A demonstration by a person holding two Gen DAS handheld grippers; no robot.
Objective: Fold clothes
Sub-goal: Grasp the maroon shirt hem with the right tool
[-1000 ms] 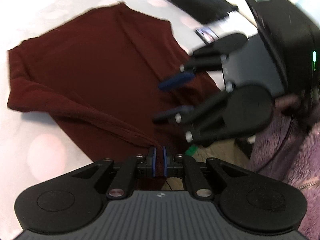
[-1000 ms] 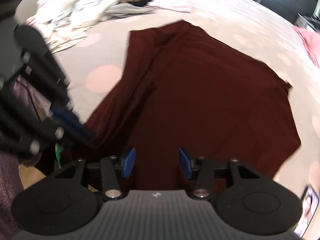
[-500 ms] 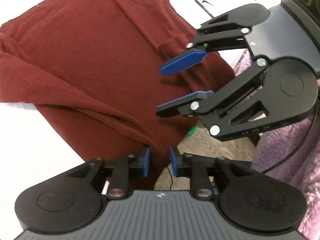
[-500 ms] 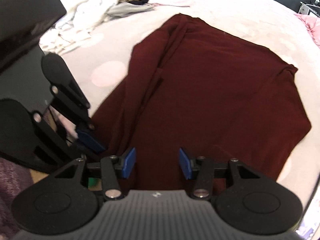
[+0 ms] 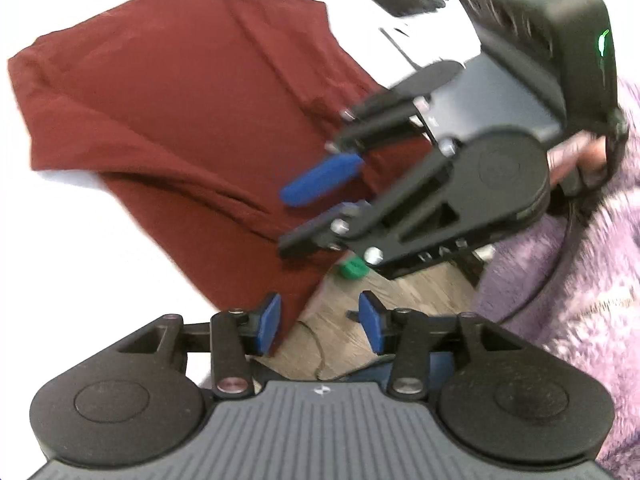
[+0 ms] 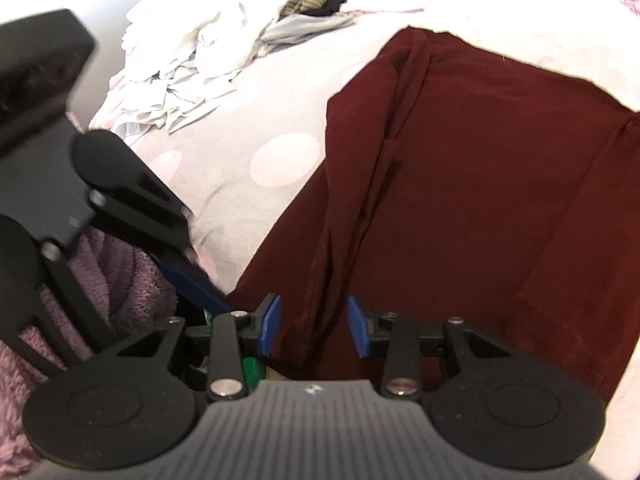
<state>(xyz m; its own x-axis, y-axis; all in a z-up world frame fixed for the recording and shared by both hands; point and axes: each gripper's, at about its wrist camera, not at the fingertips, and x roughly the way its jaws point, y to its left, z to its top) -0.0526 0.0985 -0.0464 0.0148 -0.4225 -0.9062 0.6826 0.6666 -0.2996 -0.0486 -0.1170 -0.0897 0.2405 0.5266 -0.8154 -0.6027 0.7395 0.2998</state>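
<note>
Dark red shirt (image 6: 480, 184) lies partly folded on the bed (image 6: 248, 120), near hem hanging off the edge; left tool (image 5: 318, 322) just released that hem, now open and empty; right tool (image 6: 314, 326) open over it, no grip yet

the dark red garment (image 5: 168, 92) (image 6: 460, 184) lies spread on the pale spotted bed, mostly flat, with its near end hanging over the bed's edge toward the wooden floor. one long side is folded inward, so a ridged lengthwise crease runs down the cloth, with soft wrinkles beside it. the far edge looks straight and the corners are slightly rumpled.
</note>
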